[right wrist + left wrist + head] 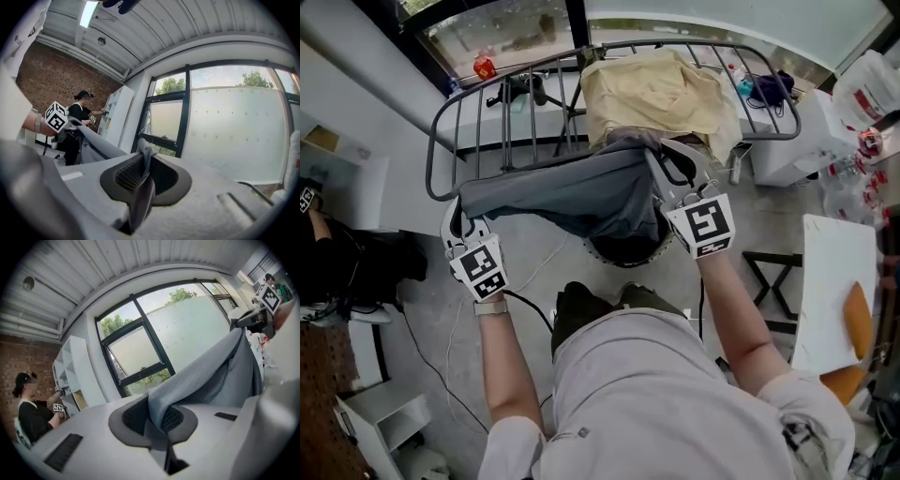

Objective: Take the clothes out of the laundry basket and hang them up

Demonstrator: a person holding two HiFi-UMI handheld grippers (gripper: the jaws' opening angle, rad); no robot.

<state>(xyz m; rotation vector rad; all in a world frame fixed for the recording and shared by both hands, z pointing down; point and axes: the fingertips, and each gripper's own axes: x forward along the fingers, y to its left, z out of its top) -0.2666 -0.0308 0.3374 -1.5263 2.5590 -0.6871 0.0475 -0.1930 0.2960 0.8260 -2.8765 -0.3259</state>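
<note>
- Holding the grey garment (572,192) stretched roughly level between the left gripper (461,214) and the right gripper (672,161), above the laundry basket (623,251) and just short of the drying rack (487,103).
- Pinching one end in the left jaws, almost closed, with a thick fold wedged between the pads.
- Pinching the other end in the right jaws, likewise almost closed, on only a thin edge of fabric.
- Could lose that thin right-hand edge if pulled any tauter, dropping half the garment back toward the basket.
- Could snag or drag the cream cloth (656,94) already draped over the rack when swinging forward, given its closeness to the right gripper.
- Might land bunched or lopsided on the rails if lowered with the sagging middle first.
- Risks shifting or tipping the rack, probably light, if pressed on while laying the garment over.
</note>
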